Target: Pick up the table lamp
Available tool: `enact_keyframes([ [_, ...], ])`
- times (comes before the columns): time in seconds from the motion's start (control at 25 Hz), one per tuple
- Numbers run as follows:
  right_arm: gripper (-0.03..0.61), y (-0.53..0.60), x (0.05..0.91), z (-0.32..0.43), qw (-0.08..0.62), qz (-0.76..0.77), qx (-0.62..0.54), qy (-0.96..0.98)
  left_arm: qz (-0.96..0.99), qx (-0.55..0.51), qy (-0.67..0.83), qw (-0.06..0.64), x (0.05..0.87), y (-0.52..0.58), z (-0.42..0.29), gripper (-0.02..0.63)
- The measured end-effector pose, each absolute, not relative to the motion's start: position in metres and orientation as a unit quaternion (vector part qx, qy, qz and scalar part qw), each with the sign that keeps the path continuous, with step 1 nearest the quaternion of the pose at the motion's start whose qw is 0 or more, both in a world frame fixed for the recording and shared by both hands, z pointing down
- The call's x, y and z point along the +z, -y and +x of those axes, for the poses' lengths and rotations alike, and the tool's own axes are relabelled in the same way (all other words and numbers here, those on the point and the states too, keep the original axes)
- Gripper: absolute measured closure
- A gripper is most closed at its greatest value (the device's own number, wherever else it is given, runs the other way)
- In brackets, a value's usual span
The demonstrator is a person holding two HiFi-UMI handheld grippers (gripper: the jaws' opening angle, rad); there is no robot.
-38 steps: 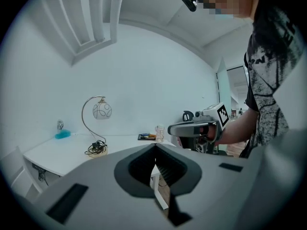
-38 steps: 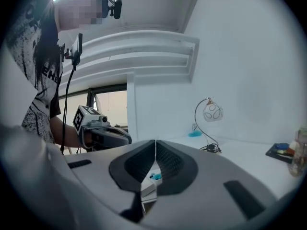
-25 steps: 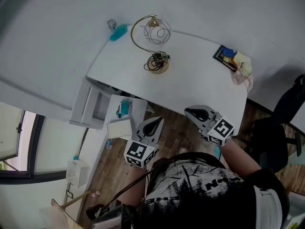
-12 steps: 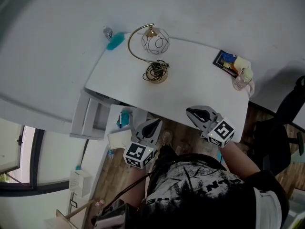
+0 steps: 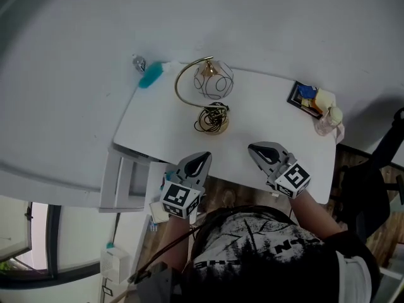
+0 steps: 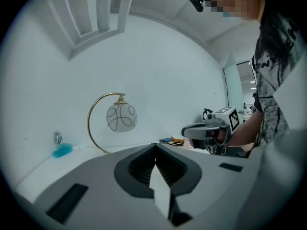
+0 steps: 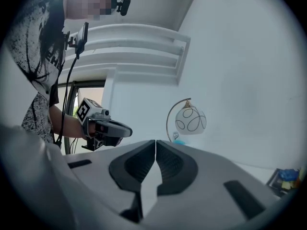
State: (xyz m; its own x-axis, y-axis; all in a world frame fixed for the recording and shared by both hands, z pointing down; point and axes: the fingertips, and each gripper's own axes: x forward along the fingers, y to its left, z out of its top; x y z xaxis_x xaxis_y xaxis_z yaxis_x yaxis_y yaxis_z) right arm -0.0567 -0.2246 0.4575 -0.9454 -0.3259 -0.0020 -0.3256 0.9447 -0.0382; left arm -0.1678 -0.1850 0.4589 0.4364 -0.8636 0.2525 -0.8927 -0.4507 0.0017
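Observation:
The table lamp (image 5: 213, 84) stands at the back middle of the white table (image 5: 158, 125). It has a gold arched arm, a white globe shade with dark loops, and a round base (image 5: 213, 124) with its cord coiled on it. My left gripper (image 5: 203, 158) is shut and empty over the table's near edge, in front of the base. My right gripper (image 5: 255, 149) is also shut and empty, to the right of the base. The left gripper view shows the lamp (image 6: 121, 117) ahead and to the left, beyond the shut jaws. In the right gripper view the lamp (image 7: 190, 120) is ahead and slightly right.
A teal object (image 5: 150, 77) and a small silver thing (image 5: 139, 62) lie at the table's back left corner. A black tray (image 5: 306, 98) with blue and yellow items and a pale cup (image 5: 328, 122) sit at the right end. An open drawer unit (image 5: 129, 178) stands under the table's left side.
Both grippers have moved forward from above the wooden floor to the table's near edge, closer to the lamp. Both stayed shut and empty.

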Motion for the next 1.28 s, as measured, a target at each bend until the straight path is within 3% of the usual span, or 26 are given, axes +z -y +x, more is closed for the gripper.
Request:
enact_keyframes([
  [0.84, 0.557, 0.325, 0.495, -0.145, -0.026, -0.229, -0.053, -0.972, 0.863, 0.152, 0.481, -0.011, 0.426, 0.311, -0.26, 0.595],
  [1.16, 0.553, 0.346, 0.523, -0.16, -0.058, -0.239, -0.061, -0.967, 0.849, 0.172, 0.498, -0.052, 0.399, 0.338, -0.286, 0.468],
  [1.28, 0.508, 0.355, 0.533, -0.167, -0.071, -0.242, -0.066, -0.965, 0.847, 0.182, 0.495, -0.066, 0.389, 0.35, -0.291, 0.437],
])
